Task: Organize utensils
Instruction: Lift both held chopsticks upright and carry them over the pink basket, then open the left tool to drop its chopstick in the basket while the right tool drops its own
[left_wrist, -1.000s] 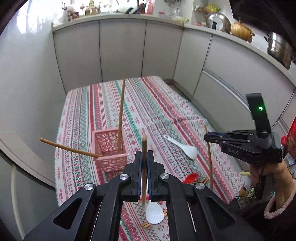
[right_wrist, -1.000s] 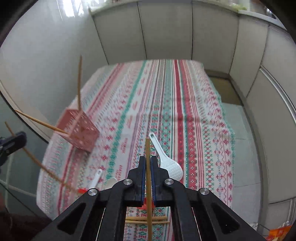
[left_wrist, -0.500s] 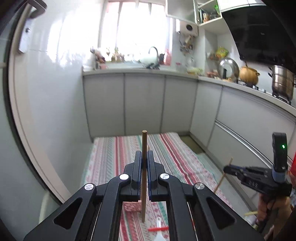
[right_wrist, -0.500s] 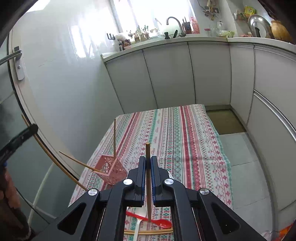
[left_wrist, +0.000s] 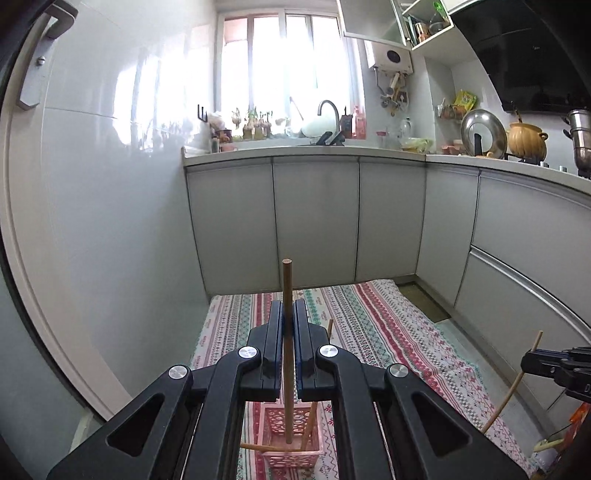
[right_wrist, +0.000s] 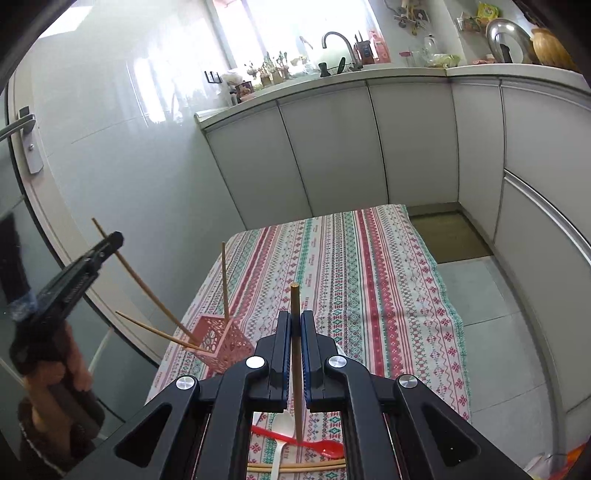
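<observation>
Both grippers are up above the striped red, green and white patterned cloth spread over the worktop. The left gripper is clenched on a thin wooden chopstick, which stands upright between the jaws, its blunt end poking above the fingertips and its lower end hanging inside the mouth of the pink perforated plastic utensil basket. In the right wrist view that same chopstick slants down from the left gripper to the basket, which sits near the cloth's left edge. Two more chopsticks are already in there: one standing nearly upright, one leaning far out to the left.

The right gripper is clamped on its own wooden chopstick, held upright, tip hanging over a red plastic spoon lying on the cloth. Beside that spoon, a white plastic spoon, and below them a pair of chopsticks lying flat. The left wrist view catches the right gripper at the far right edge, chopstick slanting through it.
</observation>
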